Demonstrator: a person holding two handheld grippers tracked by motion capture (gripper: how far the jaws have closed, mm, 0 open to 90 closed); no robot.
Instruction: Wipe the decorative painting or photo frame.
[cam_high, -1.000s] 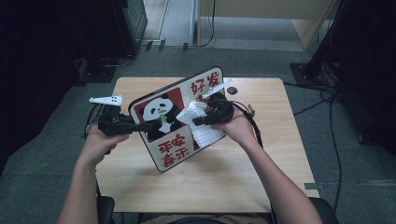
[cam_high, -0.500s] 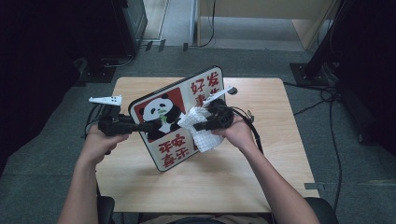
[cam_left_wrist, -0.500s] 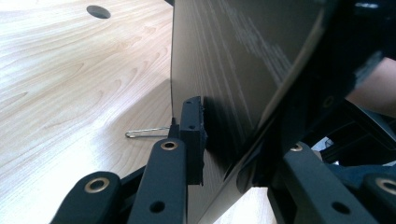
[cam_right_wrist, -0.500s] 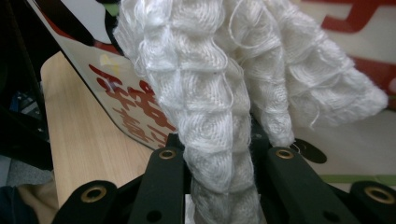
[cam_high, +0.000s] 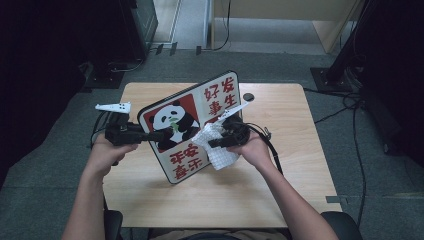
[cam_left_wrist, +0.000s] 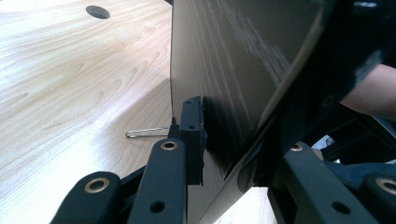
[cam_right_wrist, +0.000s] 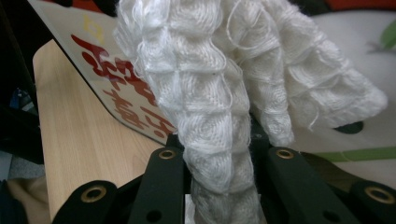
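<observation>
The left hand-held gripper (cam_high: 150, 136) stays clamped on the panda board's (cam_high: 192, 125) left edge, holding it tilted above the counter (cam_high: 280, 190). The right hand-held gripper (cam_high: 214, 143), gripping the white cloth (cam_high: 217, 150), has slid nearer down the board's face.

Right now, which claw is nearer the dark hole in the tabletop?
Right. The right claw, holding the white cloth, sits just below the hole; the left claw grips the panda board's far edge.

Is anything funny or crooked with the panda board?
Yes. The panda board isn't lying flat: it stands tilted on its lower edge on the table, clamped by the left gripper. The right gripper presses a bunched white cloth against its face.
</observation>
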